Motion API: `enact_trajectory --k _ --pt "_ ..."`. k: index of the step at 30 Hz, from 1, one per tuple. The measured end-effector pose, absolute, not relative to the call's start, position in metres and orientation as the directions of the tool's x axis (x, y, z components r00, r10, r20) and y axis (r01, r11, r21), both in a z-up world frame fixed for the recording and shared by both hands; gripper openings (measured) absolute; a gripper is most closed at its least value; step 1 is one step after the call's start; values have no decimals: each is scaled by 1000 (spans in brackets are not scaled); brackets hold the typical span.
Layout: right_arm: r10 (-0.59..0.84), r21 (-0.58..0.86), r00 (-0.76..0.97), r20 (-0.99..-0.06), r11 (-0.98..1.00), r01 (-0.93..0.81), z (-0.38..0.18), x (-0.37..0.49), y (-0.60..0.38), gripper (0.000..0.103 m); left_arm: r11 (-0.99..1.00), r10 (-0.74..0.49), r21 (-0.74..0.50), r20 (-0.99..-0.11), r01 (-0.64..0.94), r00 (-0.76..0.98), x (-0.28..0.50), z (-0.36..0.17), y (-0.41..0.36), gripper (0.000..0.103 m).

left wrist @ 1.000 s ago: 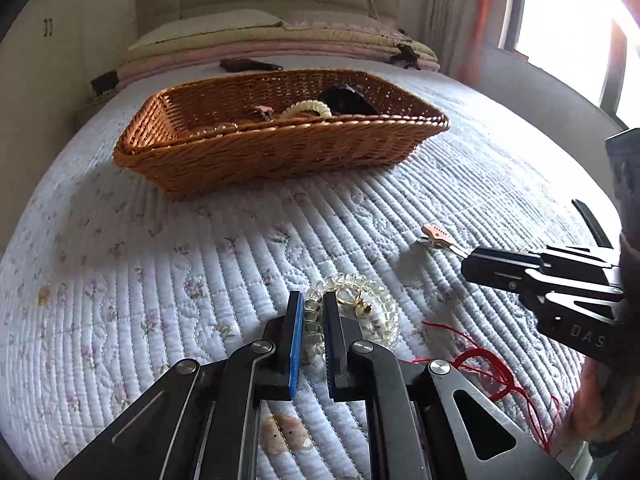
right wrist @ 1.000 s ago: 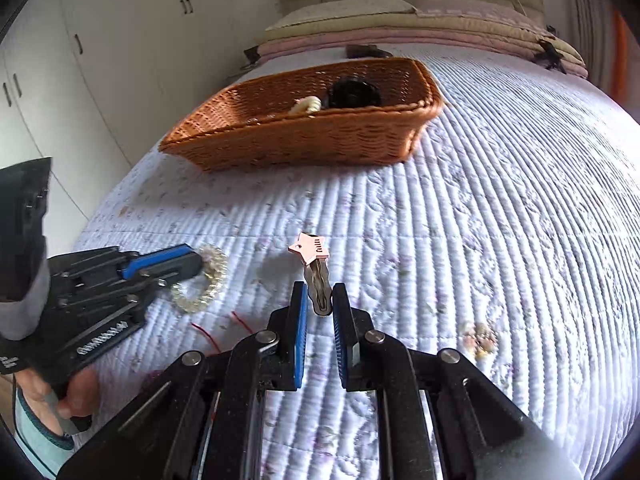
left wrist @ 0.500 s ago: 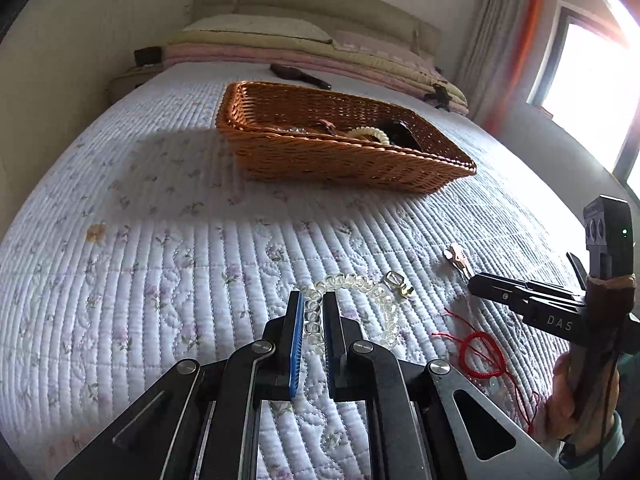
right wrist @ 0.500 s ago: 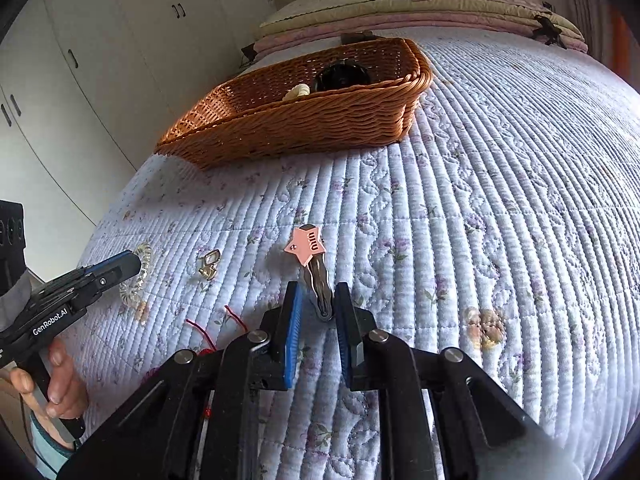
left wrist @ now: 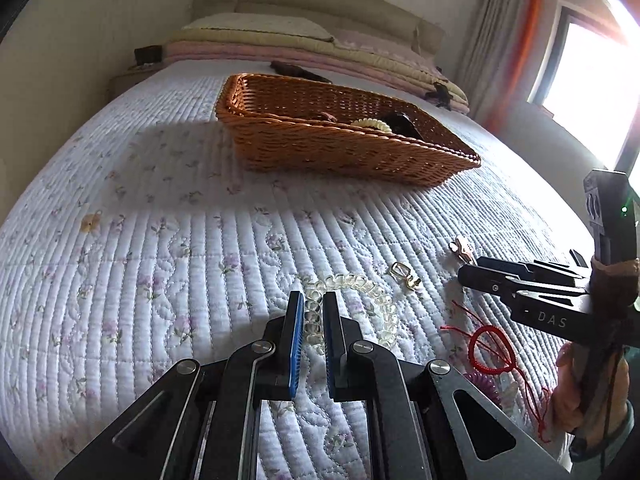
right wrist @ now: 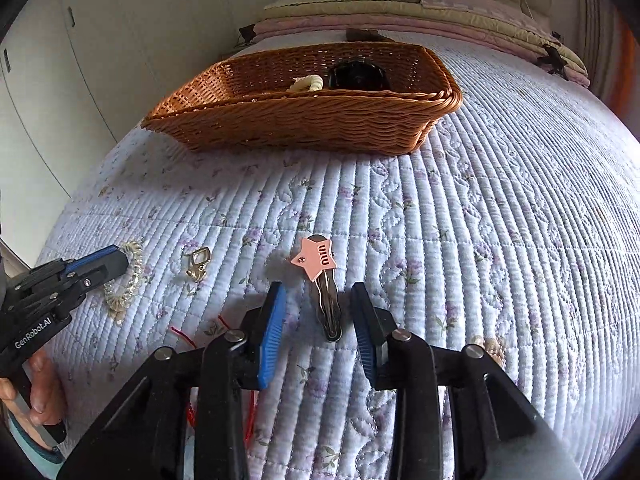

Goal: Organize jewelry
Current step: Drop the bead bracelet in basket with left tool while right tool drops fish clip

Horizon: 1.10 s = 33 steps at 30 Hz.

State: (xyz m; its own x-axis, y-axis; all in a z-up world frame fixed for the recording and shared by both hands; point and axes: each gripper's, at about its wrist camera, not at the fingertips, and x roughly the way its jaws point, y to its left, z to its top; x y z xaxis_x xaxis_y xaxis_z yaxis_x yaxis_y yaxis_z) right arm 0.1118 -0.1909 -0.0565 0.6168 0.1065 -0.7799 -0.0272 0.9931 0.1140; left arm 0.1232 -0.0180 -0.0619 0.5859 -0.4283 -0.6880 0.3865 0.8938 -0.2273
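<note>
Bed with a quilted floral cover, all loose jewelry on its near part. Wicker basket farther up the bed, well apart from the loose pieces; a cream bracelet and something dark already lie in it. So step in hand looks like pickup, both grippers at once, with drop into basket to follow.

Left gripper: claw narrow, blue pads closed on the near side of the clear bead bracelet. Bracelet's far loop lies on the cover, so whether it is lifted yet, cannot tell. Beads are see-through, chunky, on a stretchy ring; likely to sag and swing when raised. Next move for this side, by my guess: lift straight, carry over the basket rim, release.

Right gripper: claw wide, pads either side of the hair clip, not touching it. Clip is a dark metal snap type with a pink star on the far end, flat on the cover. Next it calls for closing on the thin metal shaft; flat and slippery, pads need to get low into the soft quilt.

Smaller bits waiting: red string bracelet near the right gripper, small gold clasp between bead bracelet and hair clip.
</note>
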Motion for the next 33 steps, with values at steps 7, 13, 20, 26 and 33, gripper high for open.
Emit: enact_trajectory --k 7,13,20,26,33 --pt "81 82 635 -768 996 -29 -55 110 -184 16 890 -437 -235 -686 391 582 124 -63 -17 9" --pt "95 103 679 -728 994 -28 -43 94 -189 16 884 -450 -242 -676 400 584 122 -54 -16 9" --pt "107 86 772 -626 994 -68 22 96 -191 16 858 -495 -202 -573 473 653 140 23 -22 9" --pt "101 76 812 -575 995 -70 65 163 -191 16 870 -474 -162 -533 465 701 204 63 -46 9" --pt "74 91 770 -634 996 -21 41 258 -185 16 910 -393 -164 -630 380 670 296 23 -64 9"
